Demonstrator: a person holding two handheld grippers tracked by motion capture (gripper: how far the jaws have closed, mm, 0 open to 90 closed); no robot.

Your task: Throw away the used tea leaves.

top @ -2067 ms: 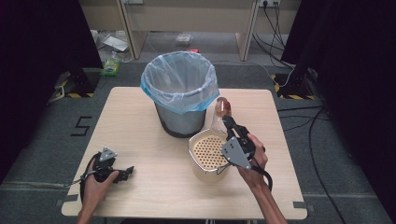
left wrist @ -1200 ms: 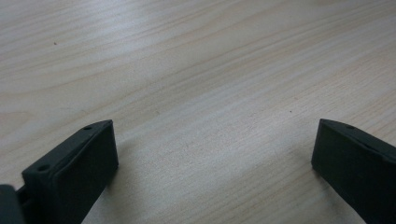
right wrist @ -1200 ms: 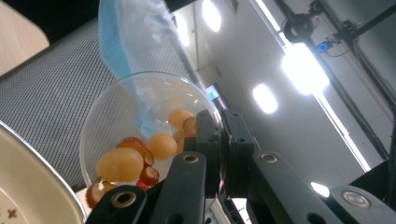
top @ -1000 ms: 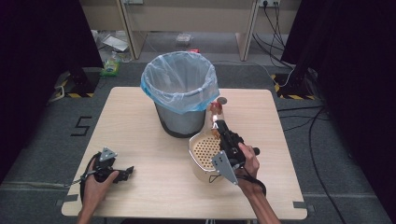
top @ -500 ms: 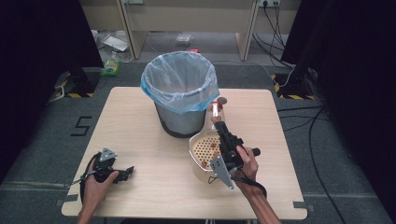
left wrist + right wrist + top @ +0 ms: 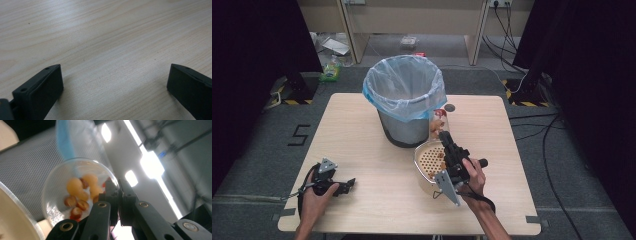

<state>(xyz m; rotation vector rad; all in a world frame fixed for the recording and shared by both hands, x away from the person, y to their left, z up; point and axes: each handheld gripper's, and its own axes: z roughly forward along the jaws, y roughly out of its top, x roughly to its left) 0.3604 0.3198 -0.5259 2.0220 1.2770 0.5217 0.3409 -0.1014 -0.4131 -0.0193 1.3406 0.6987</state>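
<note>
The left gripper [image 6: 346,186] rests low at the near left corner of the bench [image 6: 362,150], its 2 fingers [image 6: 40,92] spread wide with only bare wood between them. It looks parked, kept out of the way while the other hand does the work.

To the near right, the right gripper [image 6: 443,134] is held by the person's hand [image 6: 472,175] and angled forward and up over a cream perforated basket [image 6: 428,159] that sits on the bench just in front of the bin. Its fingers [image 6: 110,195] are closed together on the rim of a clear dish [image 6: 75,192], tipped up on edge so that its round face turns toward the gripper's camera. Inside lie round yellow pieces and some red-brown ones [image 6: 80,192], bunched toward the lower side of the dish. Judging by the tilt and the dish's place, the contents are being taken toward the bin, or tipped out; which of the 2 vessels is the target cannot be told for certain.

Beyond stands the grey bin [image 6: 404,127] lined with a pale blue bag [image 6: 404,90], mouth open, touching or nearly touching the basket. The dish hangs beside the bin's right wall, below its rim, so it would need lifting to clear the bag's edge.
</note>
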